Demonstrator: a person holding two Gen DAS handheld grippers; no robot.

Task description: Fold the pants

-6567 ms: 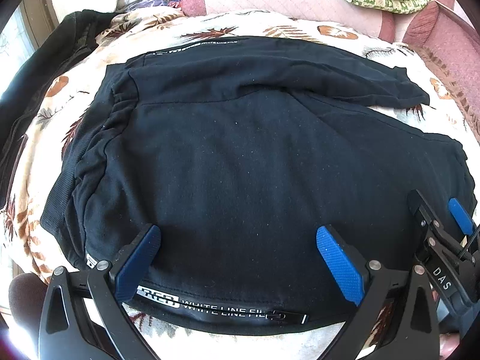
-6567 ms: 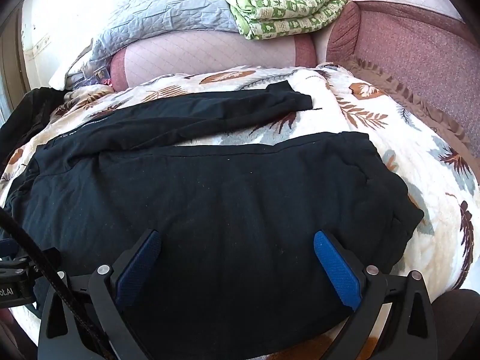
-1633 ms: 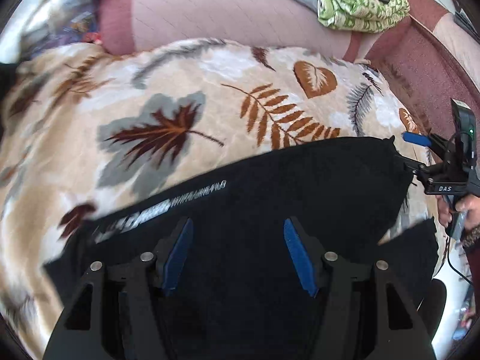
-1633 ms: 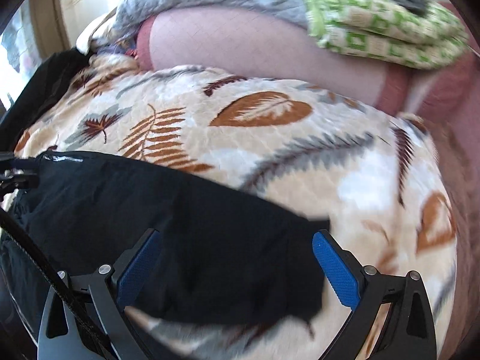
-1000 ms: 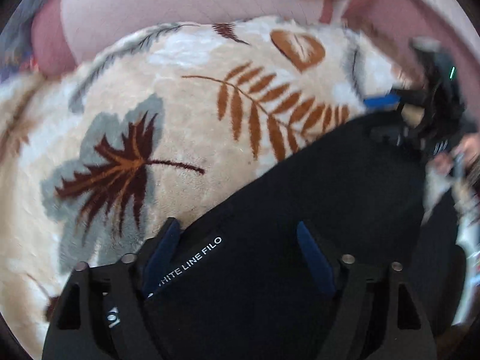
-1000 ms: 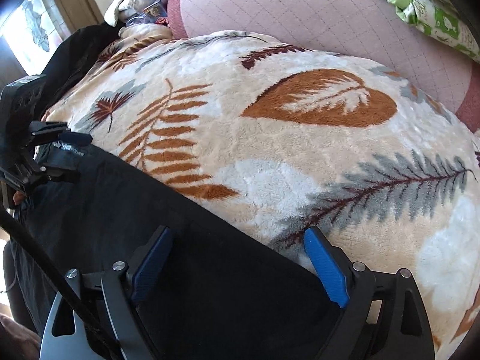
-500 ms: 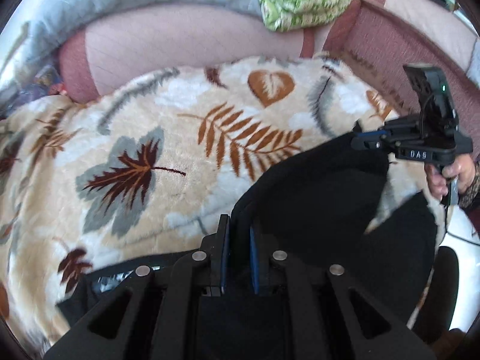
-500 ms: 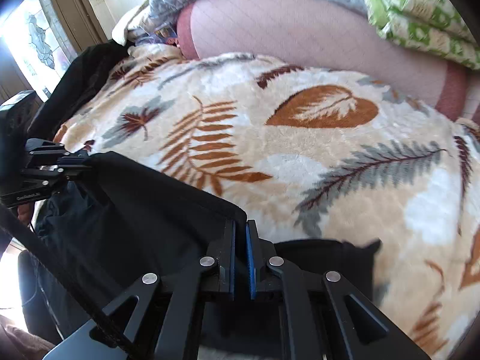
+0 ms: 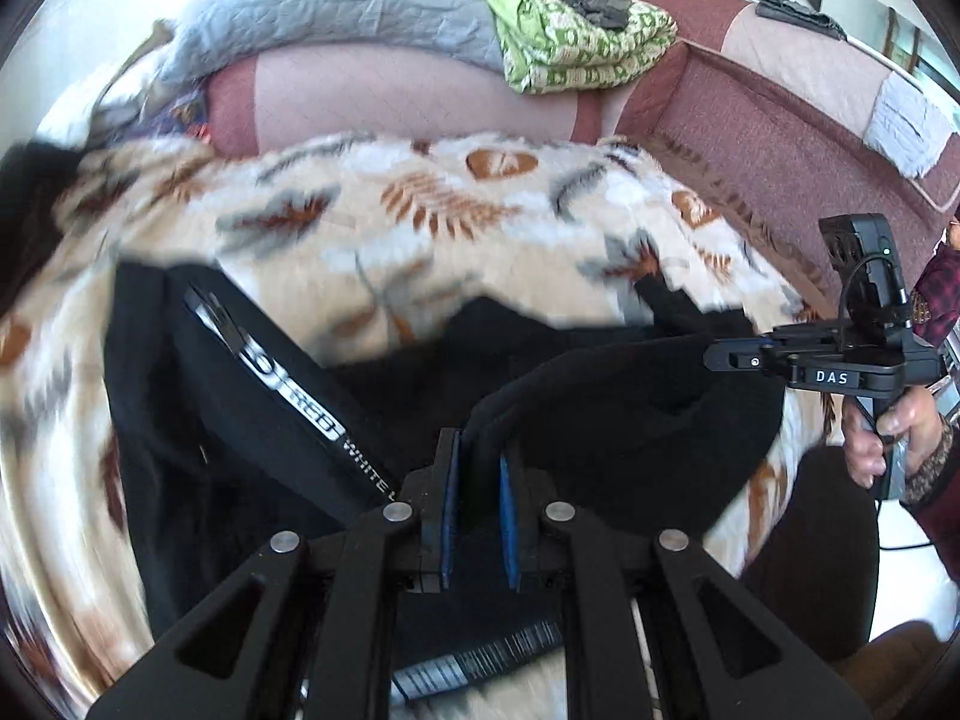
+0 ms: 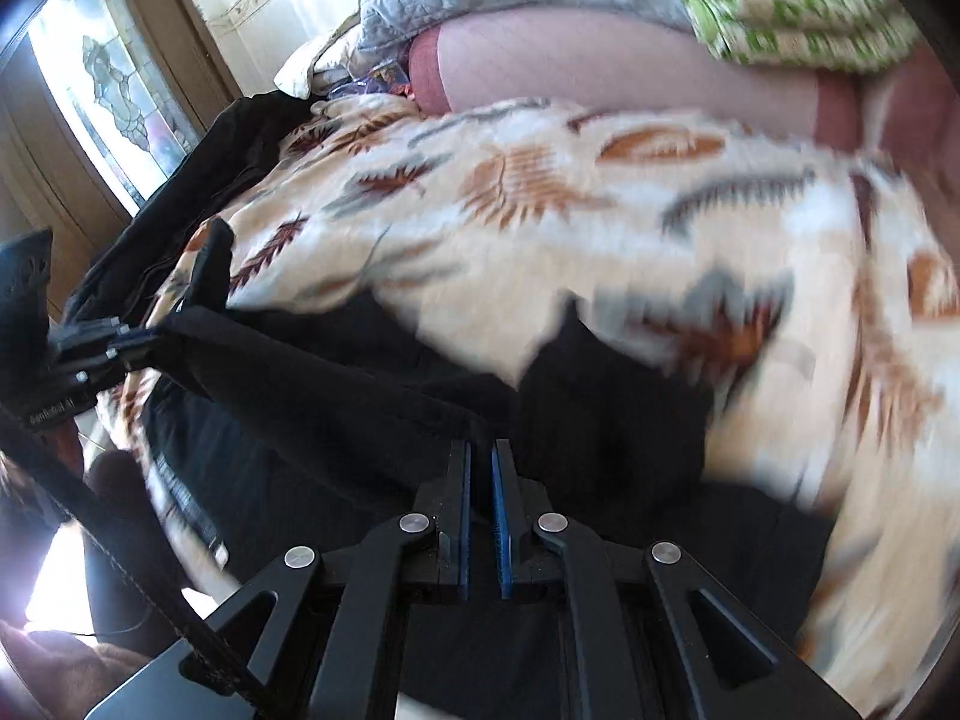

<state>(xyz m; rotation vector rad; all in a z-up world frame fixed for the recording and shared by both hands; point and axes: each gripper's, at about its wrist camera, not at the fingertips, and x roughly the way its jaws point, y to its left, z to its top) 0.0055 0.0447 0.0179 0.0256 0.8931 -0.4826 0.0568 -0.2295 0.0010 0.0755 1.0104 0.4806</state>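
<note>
The black pants (image 9: 624,414) lie on a leaf-print blanket (image 9: 420,222), with a white-lettered stripe (image 9: 282,384) down one leg. My left gripper (image 9: 478,462) is shut on a fold of the pants' black cloth and holds it lifted. My right gripper (image 10: 480,462) is shut on another part of the same raised edge (image 10: 336,372). Each gripper shows in the other's view: the right one at the right (image 9: 744,357), the left one at the left (image 10: 120,339). The cloth stretches between them above the rest of the pants (image 10: 612,420).
A pink sofa back (image 9: 390,96) with a grey quilt (image 9: 336,0) and a green patterned blanket (image 9: 576,42) stands behind. A dark garment (image 10: 240,138) lies at the blanket's left edge by a window (image 10: 108,90). The sofa arm (image 9: 768,138) runs along the right.
Both grippers, open over the pants a second ago, have shut on the far edge of the cloth and pulled back toward me, lifting it. The view is motion-blurred.
</note>
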